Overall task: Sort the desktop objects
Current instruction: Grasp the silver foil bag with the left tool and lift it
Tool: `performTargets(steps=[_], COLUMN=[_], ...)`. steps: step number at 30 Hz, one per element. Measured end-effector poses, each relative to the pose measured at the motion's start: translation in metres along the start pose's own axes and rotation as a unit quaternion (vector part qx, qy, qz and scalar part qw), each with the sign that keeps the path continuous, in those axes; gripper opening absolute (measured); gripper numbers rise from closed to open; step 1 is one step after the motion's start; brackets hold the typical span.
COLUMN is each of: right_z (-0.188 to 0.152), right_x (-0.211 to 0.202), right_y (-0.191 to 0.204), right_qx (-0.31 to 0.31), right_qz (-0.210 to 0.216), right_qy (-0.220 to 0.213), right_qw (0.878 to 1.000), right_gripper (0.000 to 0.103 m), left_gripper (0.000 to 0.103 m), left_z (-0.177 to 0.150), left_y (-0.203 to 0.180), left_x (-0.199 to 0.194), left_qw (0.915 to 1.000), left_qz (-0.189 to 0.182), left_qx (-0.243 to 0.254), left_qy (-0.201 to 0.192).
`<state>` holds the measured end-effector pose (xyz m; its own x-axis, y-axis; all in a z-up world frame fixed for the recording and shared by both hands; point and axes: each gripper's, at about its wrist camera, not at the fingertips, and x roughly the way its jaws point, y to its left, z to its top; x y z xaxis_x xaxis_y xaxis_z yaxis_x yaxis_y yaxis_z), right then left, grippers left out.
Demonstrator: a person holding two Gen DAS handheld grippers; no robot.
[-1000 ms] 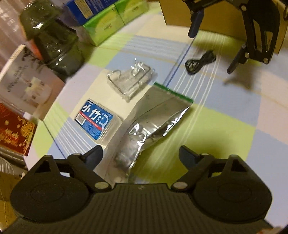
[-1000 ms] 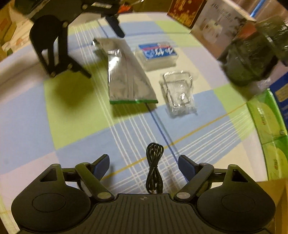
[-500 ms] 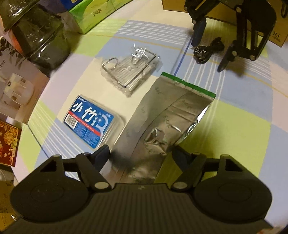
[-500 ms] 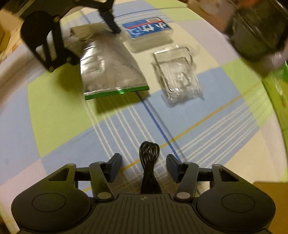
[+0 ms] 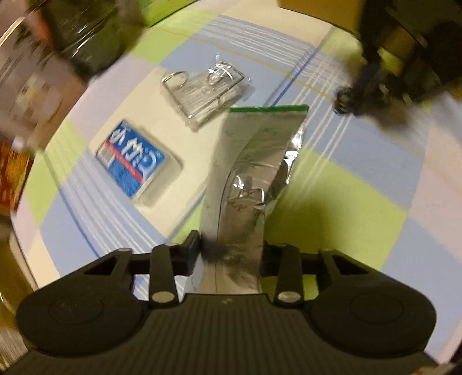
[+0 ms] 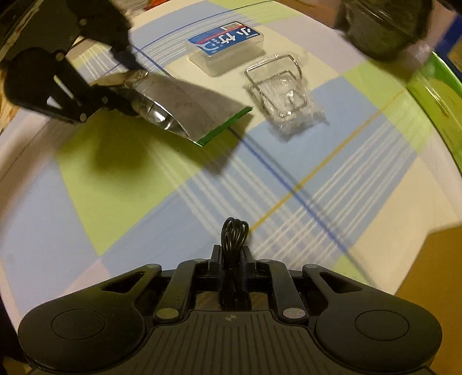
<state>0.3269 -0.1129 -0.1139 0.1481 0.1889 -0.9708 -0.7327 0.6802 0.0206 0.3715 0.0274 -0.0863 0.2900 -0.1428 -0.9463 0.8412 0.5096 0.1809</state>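
Observation:
A silver foil pouch (image 5: 260, 150) with a green end strip runs away from my left gripper (image 5: 231, 245), which is shut on its near end. In the right wrist view the same pouch (image 6: 187, 106) hangs tilted from the left gripper (image 6: 127, 83), its green end just above the cloth. My right gripper (image 6: 234, 253) is shut on a coiled black cable (image 6: 234, 230), whose loop sticks out past the fingertips. The right gripper (image 5: 363, 86) shows only as a dark blur in the left wrist view. A blue-labelled clear box (image 5: 132, 161) and a bagged wire rack (image 5: 208, 86) lie flat beside the pouch.
A checked tablecloth (image 6: 144, 187) covers the desk. Green boxes (image 6: 433, 98) and a dark wrapped bundle (image 6: 381, 26) stand along one edge, and a brown cardboard box (image 6: 433, 274) sits close to my right gripper. Printed boxes (image 5: 26, 95) line the left side.
Both grippers went from wide open to shut: the left closed on the foil pouch's end and tilted it up, the right closed on the black cable.

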Motion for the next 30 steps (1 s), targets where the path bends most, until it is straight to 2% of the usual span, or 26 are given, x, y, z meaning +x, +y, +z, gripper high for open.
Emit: performTargets(steps=[5, 9, 12, 14, 19, 23, 26, 30], right_z=[-0.038, -0.073, -0.095, -0.107, -0.129, -0.137, -0.142, -0.145], right_x=[-0.022, -0.034, -0.04, -0.041, -0.042, -0.037, -0.035, -0.031], right_y=[0.022, 0.042, 0.052, 0.058, 0.067, 0.069, 0.075, 0.083], right_qx=[0.066, 0.11, 0.14, 0.155, 0.173, 0.191, 0.175, 0.165], right_qz=[0.015, 0.019, 0.021, 0.017, -0.012, -0.019, -0.034, -0.055], right_qy=[-0.012, -0.015, -0.025, -0.037, -0.075, -0.104, -0.123, -0.14], right_qw=[0.998, 0.994, 0.99, 0.987, 0.982, 0.976, 0.976, 0.975], right_gripper=[0.009, 0.009, 0.009, 0.009, 0.01, 0.02, 0.026, 0.027], left_gripper=[0.027, 0.028, 0.035, 0.044, 0.051, 0.051, 0.053, 0.053], left_z=[-0.011, -0.022, -0.026, -0.025, -0.026, -0.028, -0.03, -0.028], left_y=[-0.038, -0.084, -0.108, -0.118, -0.124, -0.116, -0.112, -0.109], left_x=[-0.024, -0.038, -0.043, -0.043, -0.037, -0.029, -0.025, -0.023], left_qw=[0.9962, 0.9938, 0.9938, 0.9942, 0.9948, 0.9927, 0.9911, 0.9896], left_qz=[-0.031, -0.039, -0.039, -0.029, -0.013, -0.018, -0.027, -0.038], left_qx=[-0.081, -0.103, -0.104, -0.103, -0.1, -0.119, -0.13, -0.139], left_qy=[0.005, 0.012, 0.009, 0.006, 0.008, 0.005, -0.003, -0.009])
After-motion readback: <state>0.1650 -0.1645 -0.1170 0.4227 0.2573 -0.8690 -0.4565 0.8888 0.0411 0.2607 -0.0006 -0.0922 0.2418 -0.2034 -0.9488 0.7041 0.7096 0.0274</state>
